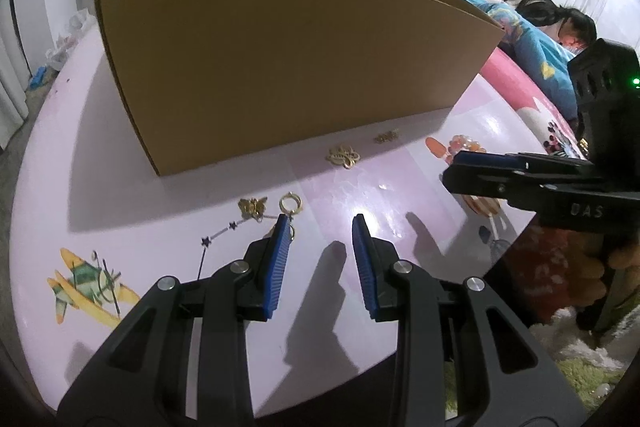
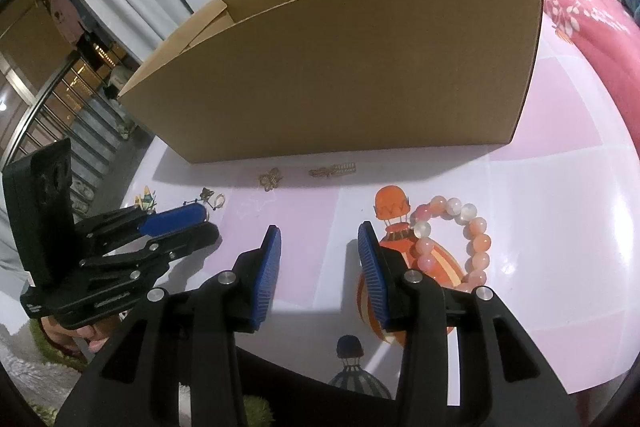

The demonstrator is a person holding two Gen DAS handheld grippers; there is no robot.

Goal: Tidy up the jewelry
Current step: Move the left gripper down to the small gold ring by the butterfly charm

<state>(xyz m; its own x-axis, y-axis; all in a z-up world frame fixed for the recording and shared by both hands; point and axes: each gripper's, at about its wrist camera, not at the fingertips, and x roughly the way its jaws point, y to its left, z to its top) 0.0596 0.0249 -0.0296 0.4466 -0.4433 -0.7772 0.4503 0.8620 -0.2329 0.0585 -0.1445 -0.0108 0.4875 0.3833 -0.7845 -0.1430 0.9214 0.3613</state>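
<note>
Nearest in the left wrist view: left hand-held gripper (image 1: 320, 223), angled down at the pink surface (image 1: 160, 227), blue pads apart with only bare surface between them, released, gripping nothing. Left pad tip just beside a gold hoop earring (image 1: 289, 203), possibly over part of it; contact not clear. Close to the left of the hoop, a gold butterfly piece (image 1: 252, 207) and a thin chain with dark stars (image 1: 218, 235) trailing toward the near edge.

Nearest in the right wrist view: right hand-held gripper (image 2: 318, 229), likewise tilted down, pads parted over bare surface, released and empty. Just right of its right finger, a pink and white bead bracelet (image 2: 460, 239) lying flat on a printed orange balloon, apart from the pad.

Farther back, near the foot of the box: a gold filigree butterfly (image 1: 343, 155) and a smaller gold clip (image 1: 386, 136), side by side, not touching each other.

Beyond those, a large open cardboard box (image 1: 280, 67) standing upright on the surface, near wall tall and plain; inside hidden from both views, contents impossible to tell.

Far right in the left wrist view, a person (image 1: 552, 39) lying on a bed.
</note>
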